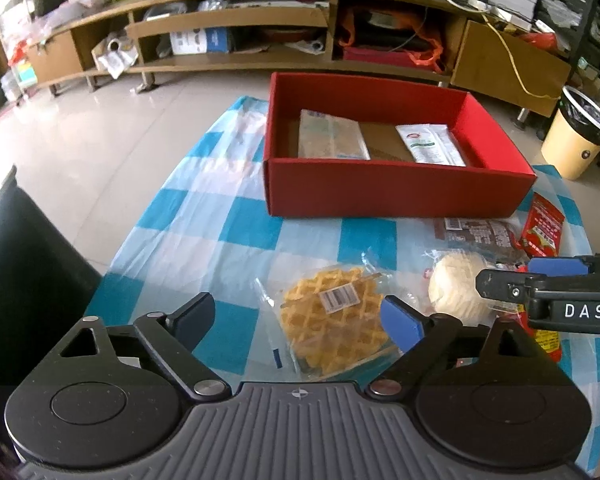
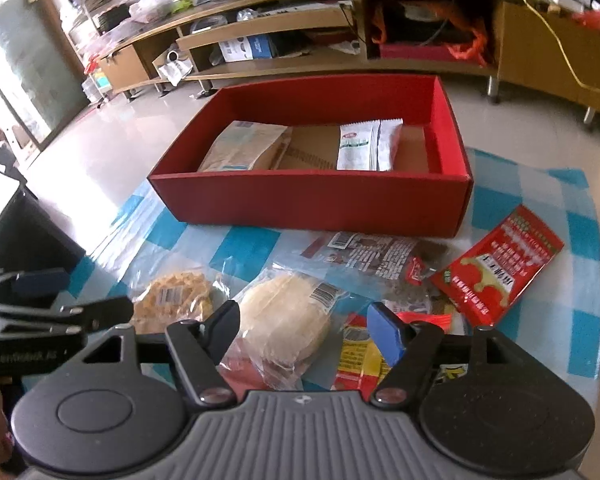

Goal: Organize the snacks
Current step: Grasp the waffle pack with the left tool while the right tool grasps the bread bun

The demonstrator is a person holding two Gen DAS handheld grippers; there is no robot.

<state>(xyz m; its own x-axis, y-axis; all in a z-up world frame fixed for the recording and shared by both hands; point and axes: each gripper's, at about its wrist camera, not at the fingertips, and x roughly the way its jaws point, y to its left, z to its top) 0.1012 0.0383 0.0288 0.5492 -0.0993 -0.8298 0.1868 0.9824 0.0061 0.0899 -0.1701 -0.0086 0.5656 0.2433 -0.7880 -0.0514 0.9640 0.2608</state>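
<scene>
A red box (image 1: 380,192) (image 2: 300,204) stands on the checked cloth and holds a tan packet (image 1: 332,140) (image 2: 244,148) and a white-green packet (image 1: 432,144) (image 2: 364,144). My left gripper (image 1: 300,316) is open above a wrapped waffle (image 1: 332,316) (image 2: 176,300), which lies between its fingers. My right gripper (image 2: 304,328) is open over a wrapped pale round bun (image 2: 288,316) (image 1: 456,288). A red sachet (image 2: 500,268) (image 1: 540,224), a dark printed packet (image 2: 380,256) (image 1: 484,236) and a yellow-red packet (image 2: 356,356) lie nearby.
The blue-and-white checked cloth (image 1: 236,224) covers the table. A long wooden TV shelf (image 1: 260,40) with clutter stands behind on the tiled floor. A cream bin (image 1: 576,136) stands at the right. A dark object (image 1: 24,264) stands at the left.
</scene>
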